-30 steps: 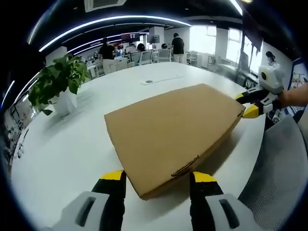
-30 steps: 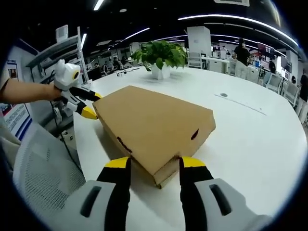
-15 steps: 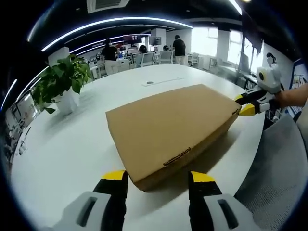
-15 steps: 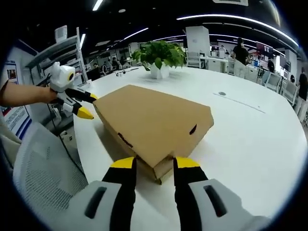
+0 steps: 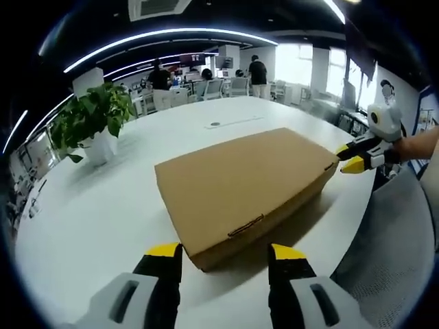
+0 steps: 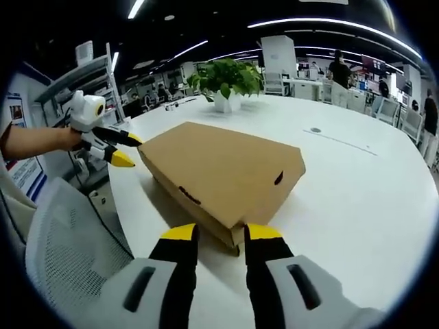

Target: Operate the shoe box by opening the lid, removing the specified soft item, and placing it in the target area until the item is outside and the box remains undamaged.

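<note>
In the left gripper view, a flat brown cardboard shoe box (image 5: 243,192) with its lid shut lies on a large round white table (image 5: 96,219). Its top is plain and smooth, with no print, and a small slot-shaped tab cut shows along the near edge of the lid. The near side wall is low and in shadow. The box sits askew to the view, one corner pointing toward the left gripper (image 5: 223,252), whose yellow-tipped black jaws stand wide apart just short of that near corner, holding nothing. At the far right corner of the box the right gripper (image 5: 350,159) comes in, white-bodied with yellow tips, held by a hand at the table's edge; its tips are close to the box corner, and whether they touch it cannot be told. A leafy green plant in a white pot (image 5: 92,120) stands on the table to the left, well apart from the box. A grey mesh chair back (image 5: 398,253) shows at the lower right

In the right gripper view, the same box (image 6: 223,171) lies on the table (image 6: 357,199), with a dark oval finger hole in one side wall and a slot in the other. The right gripper (image 6: 214,233) has its jaws narrowly parted, about the box's near corner, and contact cannot be told. The left gripper (image 6: 120,149) sits at the far left corner of the box, jaws spread. The plant (image 6: 226,79) stands beyond the box
</note>
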### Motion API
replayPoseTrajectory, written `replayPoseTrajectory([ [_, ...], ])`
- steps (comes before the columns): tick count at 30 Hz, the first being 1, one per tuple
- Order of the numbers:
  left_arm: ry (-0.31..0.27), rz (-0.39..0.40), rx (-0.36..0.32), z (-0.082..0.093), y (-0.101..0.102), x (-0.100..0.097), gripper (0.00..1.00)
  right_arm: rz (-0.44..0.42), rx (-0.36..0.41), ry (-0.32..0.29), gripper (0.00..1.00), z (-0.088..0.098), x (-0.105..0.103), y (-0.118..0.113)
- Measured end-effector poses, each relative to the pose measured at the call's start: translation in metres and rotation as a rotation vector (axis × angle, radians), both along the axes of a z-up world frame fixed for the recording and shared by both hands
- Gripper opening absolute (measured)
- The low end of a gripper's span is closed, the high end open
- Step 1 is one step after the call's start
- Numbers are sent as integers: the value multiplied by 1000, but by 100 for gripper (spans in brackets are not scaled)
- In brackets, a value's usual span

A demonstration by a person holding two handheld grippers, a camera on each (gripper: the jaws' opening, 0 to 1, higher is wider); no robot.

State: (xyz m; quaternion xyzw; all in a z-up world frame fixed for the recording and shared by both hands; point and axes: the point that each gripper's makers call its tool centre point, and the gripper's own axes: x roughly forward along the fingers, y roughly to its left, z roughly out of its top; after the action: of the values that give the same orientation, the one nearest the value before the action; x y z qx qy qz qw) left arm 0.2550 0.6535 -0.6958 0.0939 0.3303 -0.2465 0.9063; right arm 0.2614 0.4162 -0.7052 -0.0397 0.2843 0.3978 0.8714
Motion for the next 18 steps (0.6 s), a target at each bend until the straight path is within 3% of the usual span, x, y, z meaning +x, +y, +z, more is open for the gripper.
replayPoseTrajectory([
  [9,-31,-3,-3,17,0,1,50,9,20,-26,24,21,0,-1],
  [18,-85,-13,0,48,1,8,50,29,57,-86,26,55,4,-1],
])
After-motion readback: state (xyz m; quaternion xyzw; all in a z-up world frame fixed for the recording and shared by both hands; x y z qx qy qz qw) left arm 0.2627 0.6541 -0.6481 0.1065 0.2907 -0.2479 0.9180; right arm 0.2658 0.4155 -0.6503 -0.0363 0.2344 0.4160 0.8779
